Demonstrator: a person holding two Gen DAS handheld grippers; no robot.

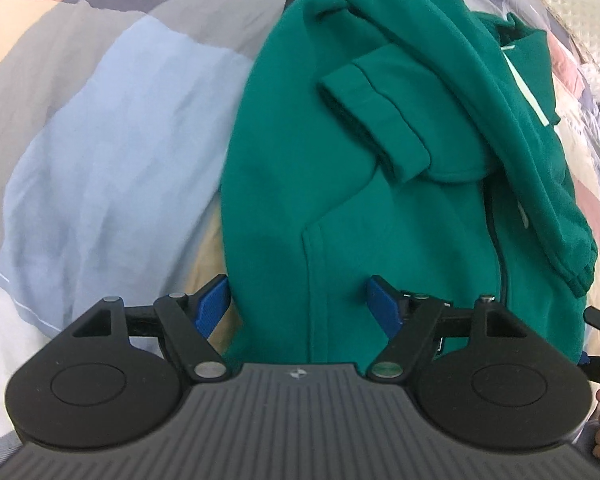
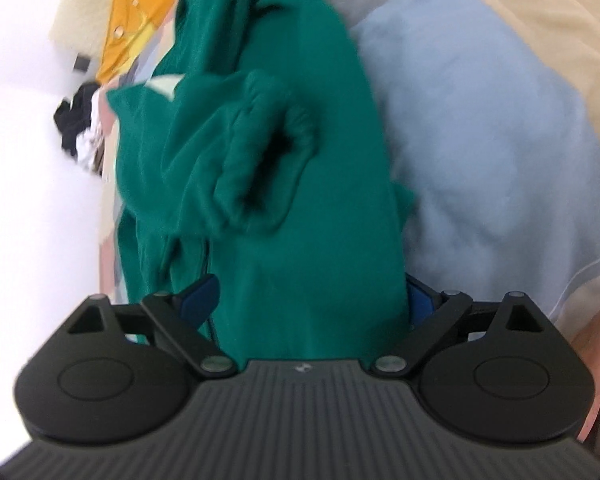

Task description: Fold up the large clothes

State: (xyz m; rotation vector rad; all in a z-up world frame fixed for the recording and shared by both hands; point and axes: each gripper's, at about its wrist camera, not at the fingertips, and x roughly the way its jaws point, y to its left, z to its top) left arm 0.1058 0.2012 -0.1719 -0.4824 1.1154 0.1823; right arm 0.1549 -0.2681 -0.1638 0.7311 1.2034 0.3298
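Fleece jacket (image 1: 380, 200) runs lengthwise toward twelve o'clock from both wide-open, empty claws, left gripper (image 1: 300, 304) and right gripper (image 2: 312, 300) straddling its near hem.

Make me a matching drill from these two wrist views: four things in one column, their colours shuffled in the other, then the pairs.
Things:
1. fleece jacket
2. gripper pads
3. bedspread patch beside the jacket
4. garment in the far corner

Colours:
A. pale blue
B. yellow-orange
C. green
D. dark blue

Pairs: 1-C, 2-D, 3-A, 4-B
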